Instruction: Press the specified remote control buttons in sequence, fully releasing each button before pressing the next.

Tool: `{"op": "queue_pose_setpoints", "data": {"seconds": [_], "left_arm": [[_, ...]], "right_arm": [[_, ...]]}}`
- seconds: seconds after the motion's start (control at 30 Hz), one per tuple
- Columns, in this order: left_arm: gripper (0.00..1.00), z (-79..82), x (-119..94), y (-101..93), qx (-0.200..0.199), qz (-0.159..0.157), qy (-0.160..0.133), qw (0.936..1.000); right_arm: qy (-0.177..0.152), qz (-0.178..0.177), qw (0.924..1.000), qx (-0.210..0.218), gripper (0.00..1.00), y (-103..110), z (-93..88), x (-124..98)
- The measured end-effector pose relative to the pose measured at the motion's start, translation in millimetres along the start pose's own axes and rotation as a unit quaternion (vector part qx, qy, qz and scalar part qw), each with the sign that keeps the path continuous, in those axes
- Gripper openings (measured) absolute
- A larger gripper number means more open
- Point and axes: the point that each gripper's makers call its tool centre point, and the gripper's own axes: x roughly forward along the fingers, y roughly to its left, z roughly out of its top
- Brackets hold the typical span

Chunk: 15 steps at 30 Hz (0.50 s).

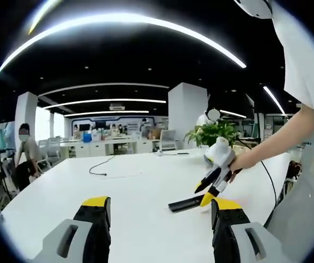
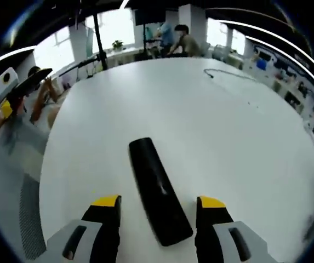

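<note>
A black remote control point(image 2: 159, 192) lies flat on the white table point(image 2: 244, 153), its length running away from the right gripper's camera. My right gripper point(image 2: 159, 202) is open, with one yellow-tipped jaw on either side of the remote's near half. In the left gripper view the remote point(image 1: 187, 204) lies right of centre. A hand holds the right gripper point(image 1: 206, 192) over its far end, tips pointing down. My left gripper point(image 1: 162, 205) is open and holds nothing, hovering over the table just short of the remote. It also appears as the left gripper point(image 2: 28, 82) at the far left edge.
A thin dark cable point(image 1: 104, 164) lies on the far part of the table point(image 1: 63, 192). A potted plant point(image 1: 211, 134) stands at its far edge. A grey chair point(image 1: 304, 213) is beside the table. People sit at desks beyond, one person point(image 1: 25, 156) close by.
</note>
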Motion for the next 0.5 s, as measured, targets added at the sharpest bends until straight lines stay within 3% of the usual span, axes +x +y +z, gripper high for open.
{"op": "queue_pose_setpoints", "data": {"seconds": [0.03,0.23,0.37,0.5], "left_arm": [[0.77,-0.3,0,-0.2,0.000,0.000,0.001,1.0000],[0.77,-1.4,0,-0.6,0.001,-0.001,0.002,1.0000],[0.77,-0.4,0,0.6,0.000,0.002,-0.002,1.0000],[0.78,1.5,0,0.2,0.000,0.001,-0.007,1.0000]], "right_arm": [[-0.022,-0.008,0.9996,0.015,0.60,0,3.6,-5],[-0.078,-0.036,0.9952,0.048,0.70,4,10.2,-25],[-0.078,-0.049,0.9945,0.050,0.74,9,6.9,-33],[-0.104,-0.070,0.9898,0.068,0.79,13,11.3,-41]]}}
